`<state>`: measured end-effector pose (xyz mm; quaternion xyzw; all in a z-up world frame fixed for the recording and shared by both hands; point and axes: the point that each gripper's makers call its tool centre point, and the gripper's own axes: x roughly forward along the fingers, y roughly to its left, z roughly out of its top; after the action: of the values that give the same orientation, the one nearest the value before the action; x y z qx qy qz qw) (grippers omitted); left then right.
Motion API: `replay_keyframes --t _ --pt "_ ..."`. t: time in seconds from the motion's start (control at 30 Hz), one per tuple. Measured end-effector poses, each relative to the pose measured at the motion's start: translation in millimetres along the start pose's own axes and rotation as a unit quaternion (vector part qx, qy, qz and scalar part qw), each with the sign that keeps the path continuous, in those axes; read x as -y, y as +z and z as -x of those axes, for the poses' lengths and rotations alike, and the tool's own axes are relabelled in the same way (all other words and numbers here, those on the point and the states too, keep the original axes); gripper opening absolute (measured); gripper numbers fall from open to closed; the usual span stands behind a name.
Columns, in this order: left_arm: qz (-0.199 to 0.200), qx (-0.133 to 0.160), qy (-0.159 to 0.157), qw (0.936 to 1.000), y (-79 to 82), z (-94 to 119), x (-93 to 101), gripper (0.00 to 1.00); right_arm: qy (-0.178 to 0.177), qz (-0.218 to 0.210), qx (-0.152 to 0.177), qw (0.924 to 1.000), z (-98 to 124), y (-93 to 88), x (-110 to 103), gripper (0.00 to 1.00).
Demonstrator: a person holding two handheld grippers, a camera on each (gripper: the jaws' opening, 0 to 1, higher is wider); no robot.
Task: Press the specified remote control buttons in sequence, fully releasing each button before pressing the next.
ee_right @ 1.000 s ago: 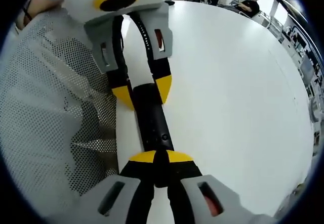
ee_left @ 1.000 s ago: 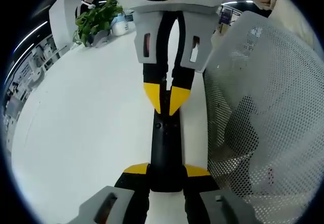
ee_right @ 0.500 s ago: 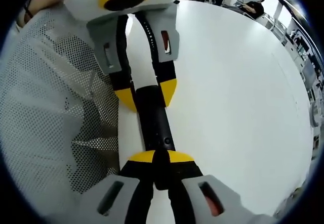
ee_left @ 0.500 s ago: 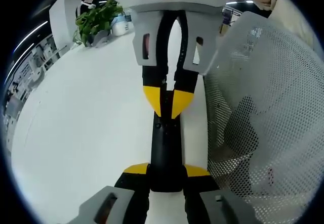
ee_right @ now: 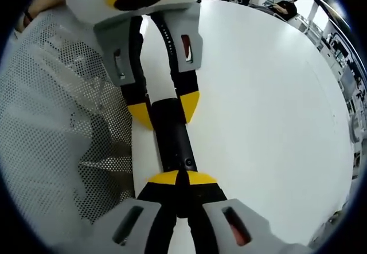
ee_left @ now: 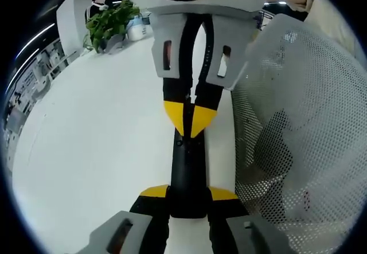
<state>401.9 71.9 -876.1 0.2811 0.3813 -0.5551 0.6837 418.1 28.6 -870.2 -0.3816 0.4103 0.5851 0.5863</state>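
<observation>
Two tools meet on the remote [ee_left: 188, 174]: the left tool [ee_left: 187, 192] clamps its end, while the right tool [ee_right: 176, 177], tips together, has pressed lower on a button.

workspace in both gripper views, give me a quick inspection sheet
Surface: plain white tabletop, bare around the job.
Job's things: slim black remote control, lying between the two grippers.
Clutter: white perforated mesh sheet beside the remote.
Grippers: left gripper clamps one end of the remote; right gripper, jaws closed, tips on the remote's other end.
Cables: nothing seen.
Surroundings: green potted plant at the far table edge; seated person in the background.
</observation>
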Motion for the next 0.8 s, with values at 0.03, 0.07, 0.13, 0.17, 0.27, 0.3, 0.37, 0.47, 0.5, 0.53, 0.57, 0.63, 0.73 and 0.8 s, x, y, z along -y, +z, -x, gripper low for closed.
replay_keyframes --t 0.03,0.07,0.13,0.17,0.27,0.3,0.37,0.47,0.5,0.53,0.57,0.63,0.73,0.8 --pt "0.0 0.0 0.0 1.0 0.0 -0.1 -0.1 0.25 -0.002 -0.002 0.003 1.0 -0.2 0.5 0.3 0.0" --pt "0.001 0.001 0.0 1.0 0.0 -0.1 -0.1 0.25 -0.001 -0.004 0.004 1.0 0.2 0.2 -0.4 0.0" --pt "0.002 0.001 0.0 1.0 0.1 -0.2 -0.3 0.25 -0.003 -0.005 0.01 0.9999 0.2 0.0 -0.6 0.0" --pt "0.002 0.001 0.0 1.0 0.0 -0.2 -0.4 0.25 -0.004 -0.005 0.011 0.9999 0.2 0.1 -0.7 0.0" --pt "0.002 0.001 0.0 1.0 0.0 -0.1 -0.3 0.25 -0.007 -0.004 0.014 0.9999 0.1 0.6 -0.8 0.0" --pt "0.002 0.001 0.0 1.0 0.0 -0.2 -0.4 0.25 -0.007 -0.003 0.015 0.9999 0.2 0.6 -0.7 0.0" --pt "0.002 0.001 0.0 1.0 0.0 -0.2 -0.4 0.25 -0.004 -0.009 0.018 0.9998 0.5 0.5 0.1 0.0" --pt "0.002 0.0 0.001 1.0 0.0 -0.3 -0.4 0.25 -0.001 -0.02 0.02 0.9996 0.7 0.4 0.3 0.0" --pt "0.001 0.0 0.002 1.0 0.1 -0.3 -0.4 0.25 -0.001 -0.022 0.022 0.9995 0.9 0.2 0.0 0.0" --pt "0.001 0.0 0.002 1.0 0.1 -0.2 -0.4 0.25 -0.001 -0.024 0.024 0.9994 1.1 0.3 -0.1 0.0" --pt "0.001 0.0 0.002 1.0 0.1 -0.3 -0.4 0.25 -0.001 -0.025 0.025 0.9994 1.3 0.0 -0.5 0.0" --pt "0.002 0.0 0.003 1.0 -0.1 -0.2 -0.3 0.25 0.003 -0.031 0.029 0.9991 2.0 0.3 -2.9 0.03" --pt "0.001 0.0 0.003 1.0 -0.1 0.1 0.1 0.25 0.003 -0.03 0.028 0.9992 3.3 -1.1 -5.4 0.05" --pt "0.001 0.0 0.003 1.0 -0.1 0.2 0.1 0.25 -0.005 -0.017 0.023 0.9996 4.2 -4.1 -5.2 0.04"
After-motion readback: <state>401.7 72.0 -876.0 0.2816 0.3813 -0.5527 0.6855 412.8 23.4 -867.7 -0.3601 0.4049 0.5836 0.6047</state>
